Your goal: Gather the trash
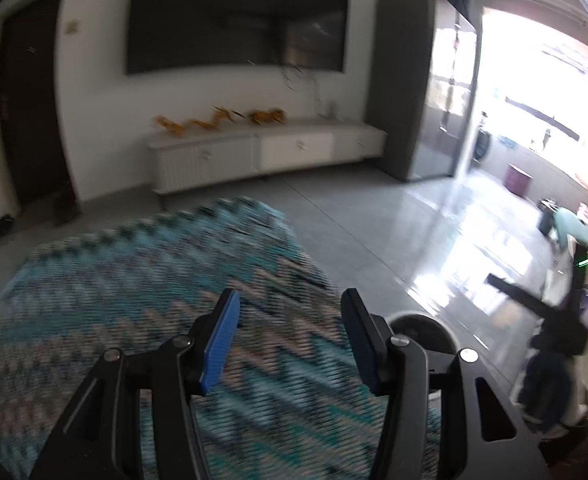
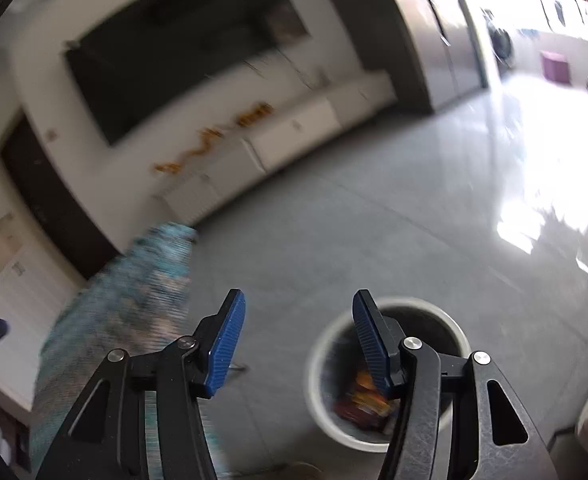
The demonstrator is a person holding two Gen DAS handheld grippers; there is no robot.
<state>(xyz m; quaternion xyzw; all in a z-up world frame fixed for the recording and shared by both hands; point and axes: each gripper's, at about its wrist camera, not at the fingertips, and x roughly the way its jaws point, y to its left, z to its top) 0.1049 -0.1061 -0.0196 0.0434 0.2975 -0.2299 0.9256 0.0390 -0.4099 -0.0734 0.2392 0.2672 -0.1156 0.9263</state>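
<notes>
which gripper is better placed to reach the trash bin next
Probably the right. The right gripper hangs open almost over the trash bin, with wrappers visible inside. The left gripper, also open, is mostly over the rug.

Both wrist cameras look forward and down from above the floor; the left sits level over the blue zigzag-patterned rug (image 1: 153,300), the right tilts, nearer the round white waste bin (image 2: 318,380); both share the wall-mounted black television (image 1: 233,16)

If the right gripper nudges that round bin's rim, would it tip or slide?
Probably slide: the bin looks squat and wide-mouthed, standing on glossy tiled floor. It seems light, holding only a few wrappers, so a low push likely shifts it easily.
</notes>
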